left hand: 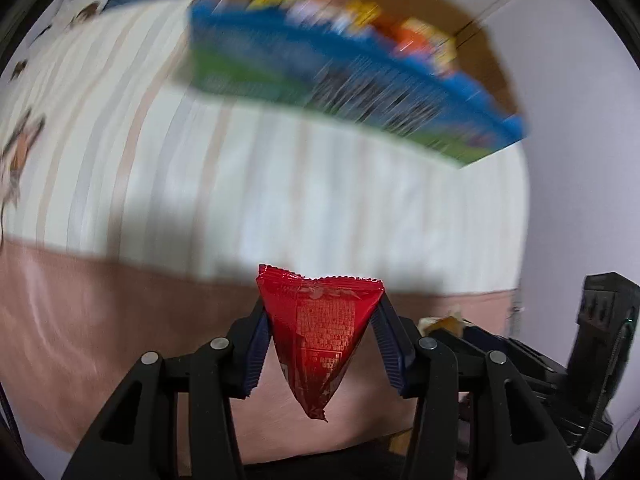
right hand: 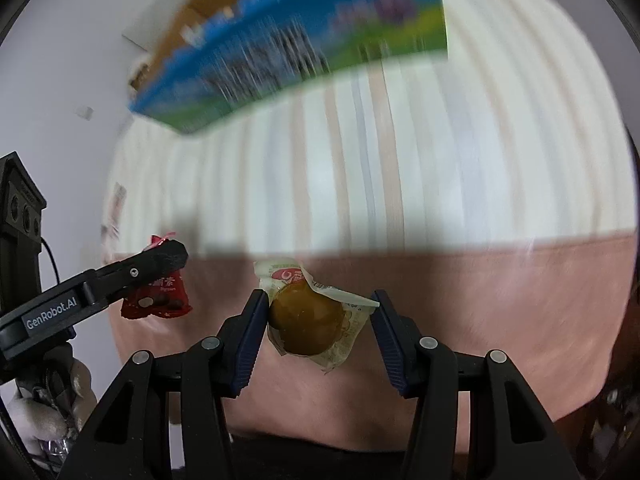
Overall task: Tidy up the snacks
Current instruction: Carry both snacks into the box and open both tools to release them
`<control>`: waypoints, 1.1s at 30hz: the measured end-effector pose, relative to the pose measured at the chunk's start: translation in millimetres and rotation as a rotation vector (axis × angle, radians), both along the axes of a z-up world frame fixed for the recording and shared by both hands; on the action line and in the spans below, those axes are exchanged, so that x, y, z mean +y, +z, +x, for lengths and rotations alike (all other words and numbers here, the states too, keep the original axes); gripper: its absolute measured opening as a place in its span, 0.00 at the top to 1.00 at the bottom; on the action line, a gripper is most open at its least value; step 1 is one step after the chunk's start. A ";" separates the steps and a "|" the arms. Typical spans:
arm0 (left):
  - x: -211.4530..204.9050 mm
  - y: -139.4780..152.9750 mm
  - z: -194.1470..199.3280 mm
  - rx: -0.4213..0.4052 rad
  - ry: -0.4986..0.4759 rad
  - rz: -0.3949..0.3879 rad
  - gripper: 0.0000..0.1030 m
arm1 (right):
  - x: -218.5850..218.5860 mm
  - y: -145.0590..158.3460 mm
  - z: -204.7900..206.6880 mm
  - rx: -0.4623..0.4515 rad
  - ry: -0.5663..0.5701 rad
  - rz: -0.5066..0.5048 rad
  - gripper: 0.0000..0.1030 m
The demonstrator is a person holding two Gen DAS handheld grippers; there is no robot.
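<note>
both hand-held grippers grip one snack each: left (left hand: 320,322) one red packet (left hand: 320,332), right (right hand: 319,320) one amber pouch (right hand: 308,320).

A red snack packet (left hand: 320,332) is held off the bed, one pointed corner down. A clear packet with a round amber snack (right hand: 308,316) is also held up. The blue-green box (left hand: 340,76) behind holds colourful snacks.

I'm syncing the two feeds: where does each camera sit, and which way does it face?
Left wrist: on the left gripper, looking along its fingers, which pinch a red packet, toward the blue snack box.
Right wrist: on the right gripper, holding a clear-wrapped brown snack; a gloved hand shows at its left.
Shared: box, striped bedding, red packet.
</note>
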State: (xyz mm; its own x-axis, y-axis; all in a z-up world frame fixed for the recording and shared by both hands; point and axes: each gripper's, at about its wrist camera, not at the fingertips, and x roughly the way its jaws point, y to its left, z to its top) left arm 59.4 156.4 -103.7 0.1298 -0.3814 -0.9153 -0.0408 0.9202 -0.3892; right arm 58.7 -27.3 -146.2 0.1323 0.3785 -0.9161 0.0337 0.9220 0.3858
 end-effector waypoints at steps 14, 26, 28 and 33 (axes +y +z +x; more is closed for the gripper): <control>-40.2 90.8 173.8 -0.198 -0.066 0.006 0.55 | -9.4 113.0 152.6 -0.264 0.011 -0.060 0.46; -54.4 24.0 246.7 -0.088 -0.094 0.085 0.55 | -8.3 58.6 236.3 -0.148 0.045 -0.145 0.45; -54.4 9.9 249.0 -0.053 -0.093 0.121 0.49 | -9.1 44.4 243.2 -0.102 0.033 -0.144 0.28; -50.8 -9.5 247.4 -0.033 -0.102 0.209 0.20 | -13.8 31.9 248.1 -0.076 0.019 -0.227 0.07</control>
State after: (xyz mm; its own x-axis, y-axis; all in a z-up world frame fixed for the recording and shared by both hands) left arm 306.8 105.6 -113.2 0.1316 -0.1969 -0.9715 0.0666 0.9796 -0.1895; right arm 306.8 -41.2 -114.3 0.1993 0.1673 -0.9655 -0.0055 0.9855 0.1697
